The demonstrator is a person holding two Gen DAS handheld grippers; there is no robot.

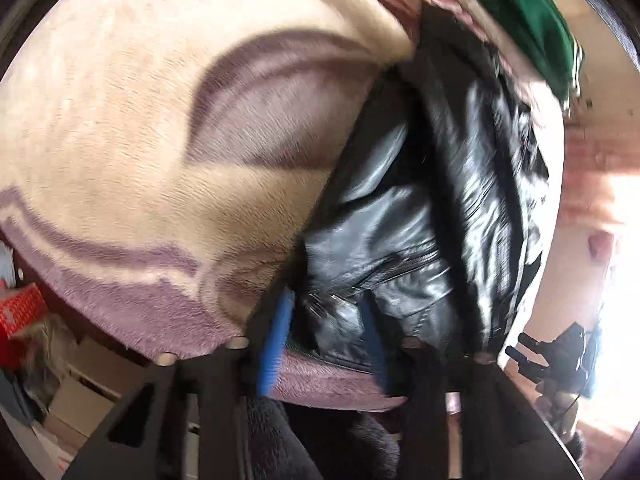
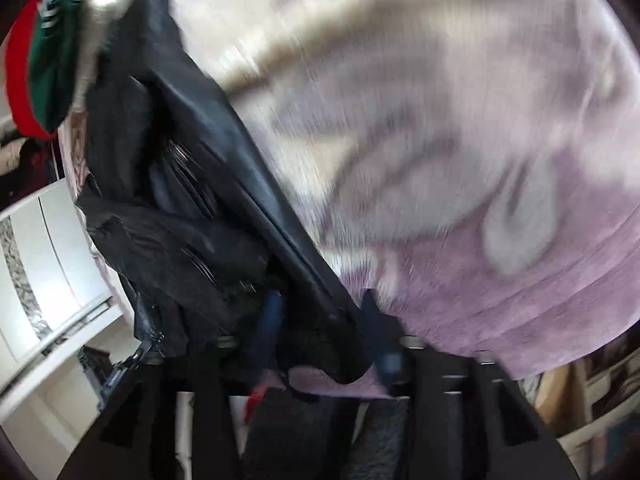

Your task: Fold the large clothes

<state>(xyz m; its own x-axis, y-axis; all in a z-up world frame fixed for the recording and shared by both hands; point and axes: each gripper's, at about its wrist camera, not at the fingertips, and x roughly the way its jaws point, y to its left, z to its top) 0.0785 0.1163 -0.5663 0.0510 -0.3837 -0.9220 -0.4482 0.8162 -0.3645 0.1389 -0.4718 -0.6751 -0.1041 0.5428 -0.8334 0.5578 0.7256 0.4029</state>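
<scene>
A black leather jacket (image 1: 420, 216) lies on a cream and purple plush blanket (image 1: 140, 120). In the left wrist view my left gripper (image 1: 326, 320) has its blue-padded fingers (image 1: 276, 344) around the jacket's lower edge by a zipper. In the right wrist view the jacket (image 2: 192, 208) is bunched and blurred; my right gripper (image 2: 324, 328) has its fingers on either side of a long black edge of it. Whether either grip is tight is unclear from motion blur.
A green garment (image 1: 528, 20) lies at the far end of the blanket; it shows green and red in the right wrist view (image 2: 44, 52). Cardboard boxes (image 1: 80, 392) sit on the floor at left. A white cabinet (image 2: 44, 264) stands at left in the right wrist view.
</scene>
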